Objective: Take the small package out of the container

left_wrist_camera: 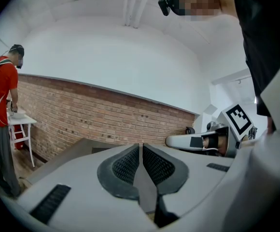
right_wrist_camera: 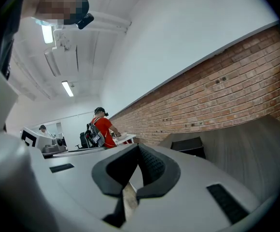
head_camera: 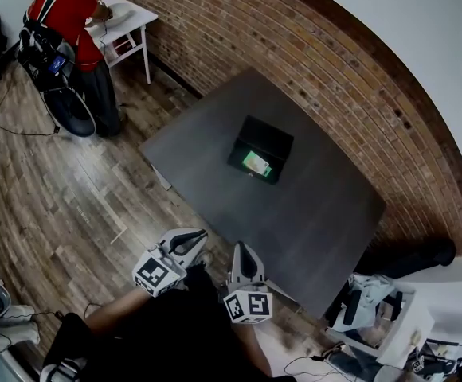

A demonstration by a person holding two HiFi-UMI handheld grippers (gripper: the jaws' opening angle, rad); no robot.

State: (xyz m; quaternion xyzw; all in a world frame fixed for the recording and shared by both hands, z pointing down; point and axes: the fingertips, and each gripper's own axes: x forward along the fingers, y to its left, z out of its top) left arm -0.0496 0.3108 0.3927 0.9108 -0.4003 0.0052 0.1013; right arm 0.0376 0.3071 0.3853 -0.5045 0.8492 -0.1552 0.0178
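Two tongs, one container, one package and one tabletop are entered.

Tabletop point(head_camera: 326, 213): dark grey, set cornerwise to a brick wall point(head_camera: 334, 70). Nothing but the container is carried on it.

Container point(head_camera: 272, 136): black, open at the top, placed near the middle of the tabletop. In the right gripper view it is seen as a dark box ahead and to the right.

Package point(head_camera: 256, 164): small, green, flat. It is lodged inside the container, close against the near wall. Its long axis is laid along that wall, running from upper left to lower right in the head view, and so crosswise to the line of approach. Which end is the front cannot be told at this size.

Left tongs point(head_camera: 193, 239): pads are pressed together and nothing is held. They are carried over the wooden floor point(head_camera: 72, 189), short of the tabletop's near edge.

Right tongs point(head_camera: 244, 255): pads are likewise closed on nothing, and the place is just beside the left pair.

Relation: the package is found well apart from both pairs, up the head view. It lies almost straight ahead of the right tongs, and ahead and to the right of the left tongs. The right pair is judged the nearer. An opening of the pads and a reach over the near wall are judged to be needed.

Person point(head_camera: 68, 22): in red, occupied at a white side table point(head_camera: 131, 10) in the far corner.
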